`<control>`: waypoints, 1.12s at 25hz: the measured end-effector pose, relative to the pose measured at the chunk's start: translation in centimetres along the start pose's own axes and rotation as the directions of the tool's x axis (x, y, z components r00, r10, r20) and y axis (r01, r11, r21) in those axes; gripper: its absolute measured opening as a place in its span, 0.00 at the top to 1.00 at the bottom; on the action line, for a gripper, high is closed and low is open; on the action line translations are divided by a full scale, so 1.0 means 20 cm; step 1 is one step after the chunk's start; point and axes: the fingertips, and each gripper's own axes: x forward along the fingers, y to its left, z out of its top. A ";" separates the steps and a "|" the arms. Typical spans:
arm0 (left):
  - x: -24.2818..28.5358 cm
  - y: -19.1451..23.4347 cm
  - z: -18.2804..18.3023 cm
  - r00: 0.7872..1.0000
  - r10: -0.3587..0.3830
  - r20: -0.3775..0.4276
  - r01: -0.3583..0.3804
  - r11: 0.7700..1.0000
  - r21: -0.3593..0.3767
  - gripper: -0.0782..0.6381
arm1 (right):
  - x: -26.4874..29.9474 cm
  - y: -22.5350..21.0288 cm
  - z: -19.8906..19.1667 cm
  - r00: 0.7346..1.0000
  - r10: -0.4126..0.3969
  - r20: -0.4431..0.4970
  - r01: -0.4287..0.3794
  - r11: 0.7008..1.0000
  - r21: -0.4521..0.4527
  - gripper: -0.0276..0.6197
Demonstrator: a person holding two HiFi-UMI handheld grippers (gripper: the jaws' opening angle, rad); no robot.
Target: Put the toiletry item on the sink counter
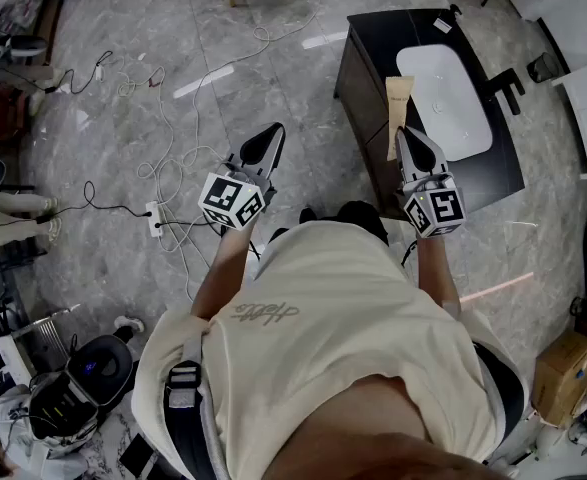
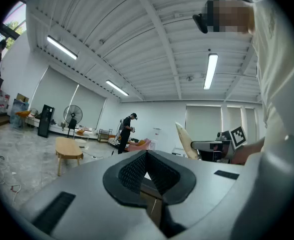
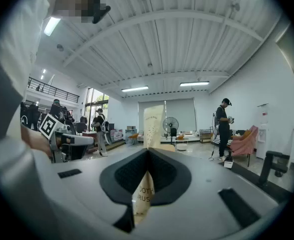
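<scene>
The right tool (image 1: pixel 405 133) is pressed onto a tan paper packet (image 1: pixel 398 113), pinching its lower part so that the rest stands upright above the jaws; the print on it looks like a toothbrush label, though only part is readable. The left tool (image 1: pixel 270 138) is pressed together with nothing between its jaws, and it is held apart from the other, over the floor.

From the head view the packet is in the air near the dark bench (image 1: pixel 378 38), at the side of its white basin (image 1: pixel 443 98). By my reading the pick-up is done and the carry nearly so. What is left is to lower the packet onto a bare part of the bench and let go.
</scene>
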 end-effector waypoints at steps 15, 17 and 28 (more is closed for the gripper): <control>-0.11 0.12 -0.07 1.000 -0.017 -0.001 0.017 0.998 -0.068 0.89 | 0.03 0.17 -0.01 0.998 -0.033 -0.052 0.028 0.994 -0.110 0.96; -0.11 0.14 -0.07 1.000 -0.014 -0.001 0.014 0.997 -0.080 0.89 | 0.03 0.18 0.00 0.997 -0.034 -0.064 0.027 0.994 -0.107 0.96; 0.02 0.20 -0.18 0.998 -0.044 -0.054 0.037 0.991 -0.126 0.89 | 0.22 0.13 -0.16 0.991 0.006 -0.135 -0.008 1.000 -0.008 0.96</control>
